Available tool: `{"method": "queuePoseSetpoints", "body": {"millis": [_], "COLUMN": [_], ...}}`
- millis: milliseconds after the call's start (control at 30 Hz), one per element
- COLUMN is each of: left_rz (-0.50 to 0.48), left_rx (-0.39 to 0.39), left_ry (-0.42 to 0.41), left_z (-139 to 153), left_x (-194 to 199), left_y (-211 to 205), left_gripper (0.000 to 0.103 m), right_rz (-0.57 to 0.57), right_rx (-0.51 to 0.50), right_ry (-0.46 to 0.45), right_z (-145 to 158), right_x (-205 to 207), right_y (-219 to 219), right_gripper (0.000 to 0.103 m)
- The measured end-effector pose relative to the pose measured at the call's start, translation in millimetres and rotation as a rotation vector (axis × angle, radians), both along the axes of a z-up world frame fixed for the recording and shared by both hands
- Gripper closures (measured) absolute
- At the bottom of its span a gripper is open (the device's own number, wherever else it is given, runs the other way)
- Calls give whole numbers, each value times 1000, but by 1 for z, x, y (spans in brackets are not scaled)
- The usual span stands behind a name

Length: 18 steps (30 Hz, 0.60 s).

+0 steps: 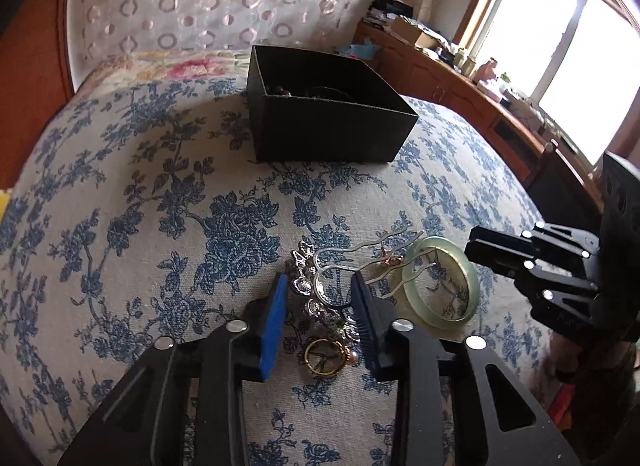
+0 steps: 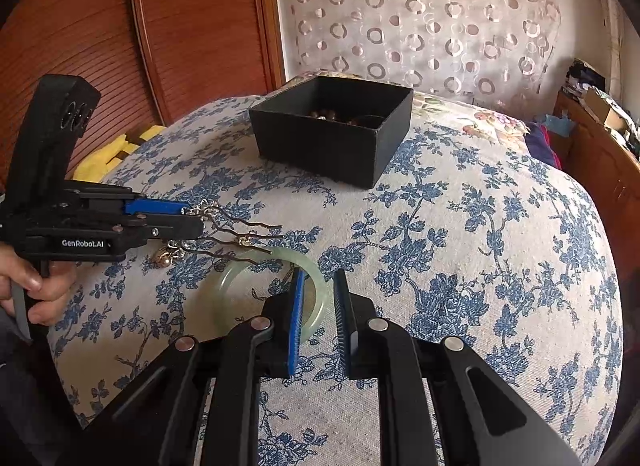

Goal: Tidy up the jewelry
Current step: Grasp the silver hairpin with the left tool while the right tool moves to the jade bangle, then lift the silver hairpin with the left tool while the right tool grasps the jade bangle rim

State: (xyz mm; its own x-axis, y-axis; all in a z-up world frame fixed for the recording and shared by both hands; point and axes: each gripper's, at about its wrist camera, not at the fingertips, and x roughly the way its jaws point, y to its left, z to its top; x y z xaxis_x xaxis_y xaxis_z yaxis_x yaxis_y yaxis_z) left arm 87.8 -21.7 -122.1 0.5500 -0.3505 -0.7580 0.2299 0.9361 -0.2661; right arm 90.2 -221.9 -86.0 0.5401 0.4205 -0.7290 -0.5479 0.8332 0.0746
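Note:
A black open box (image 1: 324, 125) stands on the floral bedspread, with dark beads inside (image 2: 324, 113). My left gripper (image 1: 320, 286) is open, its fingers either side of the ornate head of a silver hairpin (image 1: 320, 278). A gold ring with a pink pearl (image 1: 326, 358) lies just beneath. A pale green jade bangle (image 1: 440, 282) lies to the right, with a second hairpin's prongs across it. My right gripper (image 2: 318, 280) is open, its fingers straddling the bangle's rim (image 2: 320, 298). The box also shows in the right wrist view (image 2: 332, 133).
The blue floral bedspread (image 1: 140, 205) covers the bed. A patterned curtain (image 2: 420, 17) hangs behind it and a wooden panel (image 2: 180, 25) stands at left. A cluttered wooden sideboard (image 1: 460, 77) runs under the window. A yellow cloth (image 2: 108, 153) lies at the bed's left edge.

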Motion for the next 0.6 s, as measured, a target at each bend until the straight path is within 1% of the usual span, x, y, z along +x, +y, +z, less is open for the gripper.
{"method": "queuePoseSetpoints", "body": {"millis": [100, 133, 200, 267, 500, 600], "left_rz": [18, 22, 28, 35, 56, 61], "left_rx": [-22, -36, -34, -32, 63, 78], "left_ry": [-4, -12, -23, -52, -160, -180], "left_z": [0, 1, 4, 9, 32, 38], "left_x": [-2, -3, -4, -7, -12, -12], "left_y": [4, 6, 7, 8, 3, 5], "left_gripper": [89, 90, 90, 91, 92, 94], "right_rz": [-6, -10, -13, -14, -7, -3], "right_rx": [-3, -5, 0, 2, -1, -11], "right_ry": [-2, -4, -5, -6, -1, 12], "right_z": [1, 1, 2, 2, 2, -1], "right_x": [0, -1, -2, -2, -2, 1], "right_y": [0, -1, -2, -2, -2, -2], "right_gripper": [86, 86, 86, 86, 86, 86]}}
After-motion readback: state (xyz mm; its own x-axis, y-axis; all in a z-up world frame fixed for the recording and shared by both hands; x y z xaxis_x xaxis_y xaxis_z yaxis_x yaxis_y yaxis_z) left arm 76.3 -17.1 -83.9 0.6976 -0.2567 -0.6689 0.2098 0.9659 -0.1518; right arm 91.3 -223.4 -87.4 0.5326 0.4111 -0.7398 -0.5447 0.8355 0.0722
